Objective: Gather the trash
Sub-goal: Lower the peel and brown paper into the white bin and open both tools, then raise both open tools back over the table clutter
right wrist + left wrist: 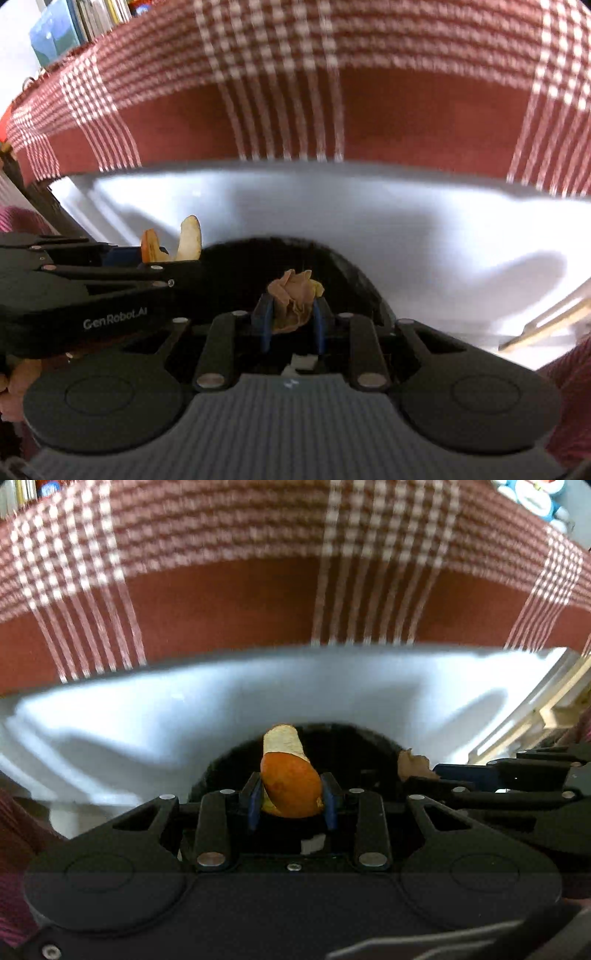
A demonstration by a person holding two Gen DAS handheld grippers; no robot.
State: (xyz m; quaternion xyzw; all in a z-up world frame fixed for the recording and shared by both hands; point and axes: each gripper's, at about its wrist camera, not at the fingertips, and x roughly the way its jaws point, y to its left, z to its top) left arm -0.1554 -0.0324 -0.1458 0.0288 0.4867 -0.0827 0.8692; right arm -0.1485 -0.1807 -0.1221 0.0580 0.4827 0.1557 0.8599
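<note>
My left gripper (291, 794) is shut on a piece of orange peel (291, 775), orange skin toward me and pale pith at its far end. It hangs over the dark opening (340, 742) of a white trash bin (147, 731). My right gripper (293, 317) is shut on a crumpled brown paper wad (293, 299) above the same dark opening (258, 266) of the bin (406, 229). The two grippers sit side by side. In the left wrist view the right gripper (424, 771) and its wad (412, 762) show at the right. In the right wrist view the left gripper (155, 254) and peel (188, 238) show at the left.
A red and white plaid tablecloth (258, 602) hangs down just behind the bin. Books (99, 14) stand at the upper left and a blue and white toy (535, 498) at the upper right. Pale wooden slats (546, 325) lie to the bin's right. A hand (14, 384) grips the left tool.
</note>
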